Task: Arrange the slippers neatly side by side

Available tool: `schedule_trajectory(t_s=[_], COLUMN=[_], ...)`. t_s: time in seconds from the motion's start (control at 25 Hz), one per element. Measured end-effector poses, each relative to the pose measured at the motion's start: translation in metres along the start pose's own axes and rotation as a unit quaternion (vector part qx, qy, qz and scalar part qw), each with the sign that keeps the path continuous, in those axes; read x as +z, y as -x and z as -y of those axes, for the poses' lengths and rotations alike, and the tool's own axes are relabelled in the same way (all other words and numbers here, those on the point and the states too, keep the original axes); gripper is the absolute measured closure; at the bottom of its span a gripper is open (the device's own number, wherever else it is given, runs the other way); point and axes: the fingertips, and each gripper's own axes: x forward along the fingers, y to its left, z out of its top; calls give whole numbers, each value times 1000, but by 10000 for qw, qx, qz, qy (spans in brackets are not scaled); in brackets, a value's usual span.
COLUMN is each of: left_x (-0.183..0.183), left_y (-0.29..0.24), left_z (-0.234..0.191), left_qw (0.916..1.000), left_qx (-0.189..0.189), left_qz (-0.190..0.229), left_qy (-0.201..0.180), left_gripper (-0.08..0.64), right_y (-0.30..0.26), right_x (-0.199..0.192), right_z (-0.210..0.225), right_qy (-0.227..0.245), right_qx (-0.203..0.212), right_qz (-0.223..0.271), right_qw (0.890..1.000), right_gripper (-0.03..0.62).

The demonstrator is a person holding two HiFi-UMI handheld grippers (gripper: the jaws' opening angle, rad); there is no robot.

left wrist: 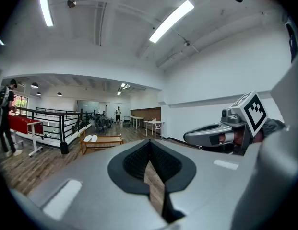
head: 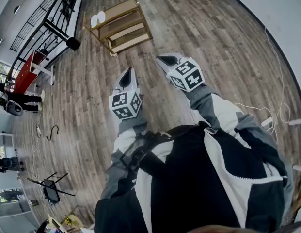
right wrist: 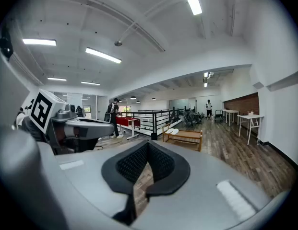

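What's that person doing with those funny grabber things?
A person stands on a wooden floor, holding a gripper in each hand. The left gripper and the right gripper are both shut with nothing in them, held out in front. A pair of white slippers lies on top of a low wooden rack farther ahead. The grippers have not reached the slippers yet.

Open floor (head: pixel 198 28) up to wooden rack (head: pixel 122 25); railing (head: pixel 48 18) left, seemingly off path.
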Motion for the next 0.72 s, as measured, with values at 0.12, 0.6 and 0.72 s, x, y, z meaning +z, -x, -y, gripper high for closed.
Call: schedule_trajectory(t_s=[0.12, 0.6, 0.72], left_x=[-1, -6, -7], left_y=[-4, -6, -6], left_z=[1, -1, -2], left_qw=[10000, 9999, 9999], left_qx=[4, -7, -26], left_qz=[-15, -69, -75], left_qy=[-39, -130, -117], left_gripper=[558, 558, 558], right_y=[-3, -10, -13], right_x=[-3, 0, -1], right_z=[-1, -8, -13], right_qy=[-25, -69, -124], right_qx=[-7, 128, 262], right_qz=[-8, 94, 98], right_qw=[10000, 9998, 9995], right_gripper=[591, 589, 587])
